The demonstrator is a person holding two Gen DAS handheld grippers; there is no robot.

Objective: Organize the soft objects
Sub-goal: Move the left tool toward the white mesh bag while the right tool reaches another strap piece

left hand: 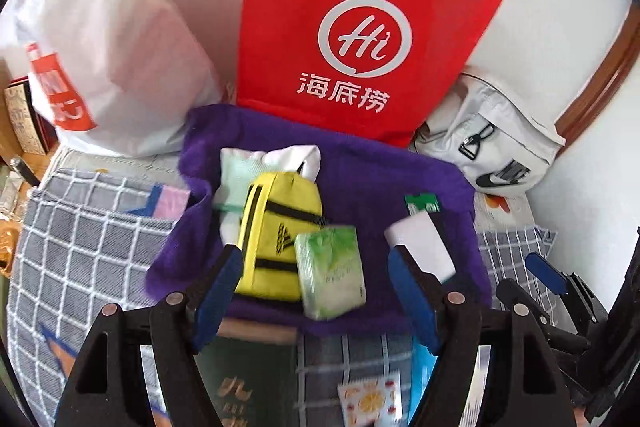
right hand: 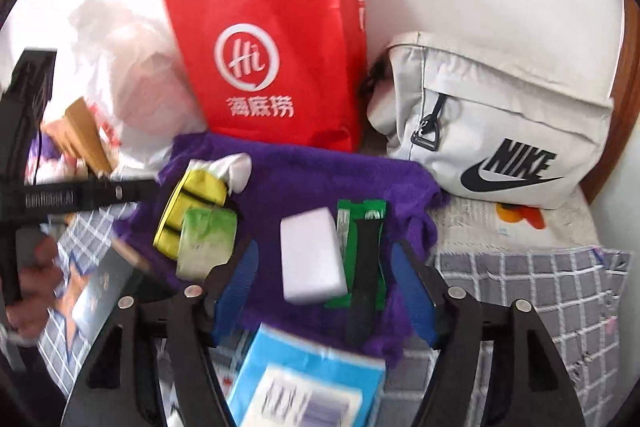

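A purple towel (left hand: 360, 167) lies spread on a checked bed cover (left hand: 80, 227). On it are a small yellow pouch (left hand: 276, 227), a green tissue pack (left hand: 332, 271), a white sponge block (left hand: 422, 247) and a green packet (left hand: 422, 205). My left gripper (left hand: 316, 303) is open and empty, its jaws to either side of the pouch and tissue pack. My right gripper (right hand: 332, 295) is open and empty over the white block (right hand: 312, 255) and the green packet with a black strap (right hand: 366, 259). The towel (right hand: 304, 179), pouch (right hand: 192, 203) and tissue pack (right hand: 206, 239) also show there.
A red paper bag (left hand: 360, 27), a white plastic bag (left hand: 112, 47) and a white Nike bag (right hand: 500, 131) stand against the wall behind the towel. A green book (left hand: 248, 383) and a blue pack (right hand: 308, 379) lie at the near edge.
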